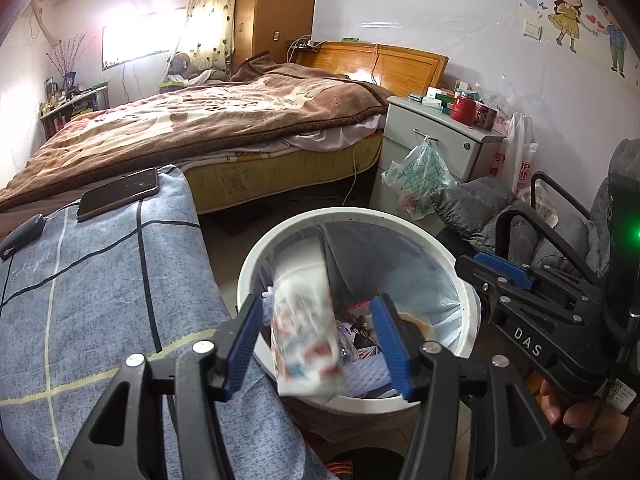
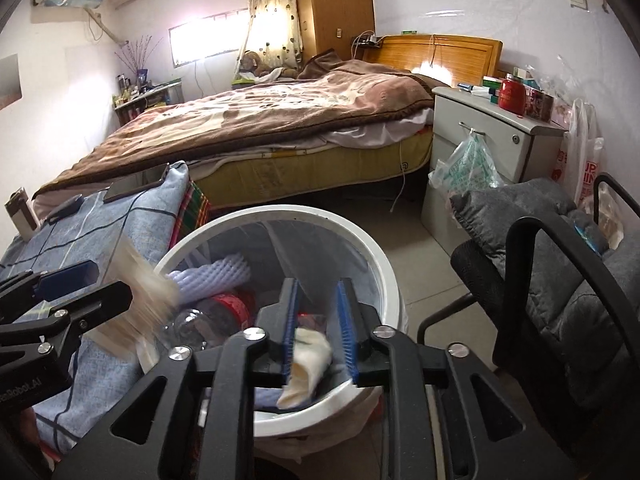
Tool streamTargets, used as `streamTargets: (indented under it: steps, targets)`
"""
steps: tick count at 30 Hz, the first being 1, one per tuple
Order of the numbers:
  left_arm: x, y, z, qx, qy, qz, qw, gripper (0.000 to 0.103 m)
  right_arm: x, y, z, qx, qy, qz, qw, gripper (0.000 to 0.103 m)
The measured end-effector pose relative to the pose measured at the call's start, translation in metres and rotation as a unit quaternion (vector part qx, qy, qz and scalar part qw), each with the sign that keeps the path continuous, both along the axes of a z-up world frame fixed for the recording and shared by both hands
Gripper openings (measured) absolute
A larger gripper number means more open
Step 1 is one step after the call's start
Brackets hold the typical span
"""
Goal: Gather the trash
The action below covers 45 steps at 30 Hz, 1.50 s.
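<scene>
A white round trash bin (image 1: 256, 264) with a clear liner stands on the floor between the blue-covered surface and the chair; it also shows in the right wrist view (image 2: 384, 268). My left gripper (image 1: 320, 344) is open above the bin. A blurred printed wrapper (image 1: 304, 332) is between its fingers, apart from both pads, over the bin. The wrapper shows blurred in the right wrist view (image 2: 140, 292). My right gripper (image 2: 318, 332) hangs over the bin's near rim, its jaws narrow, with a crumpled white tissue (image 2: 308, 360) against the left pad. The right gripper also shows in the left wrist view (image 1: 492, 276).
The bin holds a plastic bottle (image 2: 208, 320), foam sheet (image 2: 216, 276) and other trash. A phone (image 1: 120, 194) and a mouse (image 1: 22, 236) lie on the blue checked cover. A grey padded chair (image 2: 560, 272), a bedside cabinet (image 2: 488, 136) and a bed (image 1: 208, 128) stand around.
</scene>
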<state>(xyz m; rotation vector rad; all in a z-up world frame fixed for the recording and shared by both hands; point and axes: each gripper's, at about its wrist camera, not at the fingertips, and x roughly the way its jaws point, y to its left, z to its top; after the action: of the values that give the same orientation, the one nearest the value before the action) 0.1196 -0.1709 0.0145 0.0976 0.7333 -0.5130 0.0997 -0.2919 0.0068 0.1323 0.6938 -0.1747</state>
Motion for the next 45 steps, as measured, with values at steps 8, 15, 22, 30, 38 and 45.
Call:
streamTargets:
  steps: [8, 15, 22, 30, 38, 45]
  targets:
    - [-0.008, 0.013, 0.004, -0.009, -0.011, 0.010, 0.9998, 0.068, -0.007, 0.008, 0.007, 0.002, -0.009, -0.001, 1.000, 0.041]
    - [-0.022, 0.027, 0.007, -0.007, -0.029, 0.029, 0.9991, 0.072, -0.020, 0.018, 0.010, 0.010, -0.026, -0.005, 1.000, 0.041]
    - [-0.038, 0.041, 0.004, -0.003, -0.043, 0.047, 0.9979, 0.072, -0.036, 0.024, 0.005, 0.029, -0.031, -0.019, 0.999, 0.041]
    - [-0.056, 0.056, 0.003, -0.003, -0.065, 0.072, 0.9953, 0.072, -0.051, 0.042, 0.005, 0.001, -0.043, -0.030, 0.999, 0.041]
    - [-0.065, 0.061, 0.004, -0.003, -0.073, 0.077, 0.9943, 0.072, -0.055, 0.048, 0.003, 0.001, -0.044, -0.033, 0.998, 0.041]
    - [-0.066, 0.060, 0.003, 0.000, -0.072, 0.081, 0.9940, 0.072, -0.056, 0.053, 0.003, 0.002, -0.045, -0.030, 0.999, 0.041]
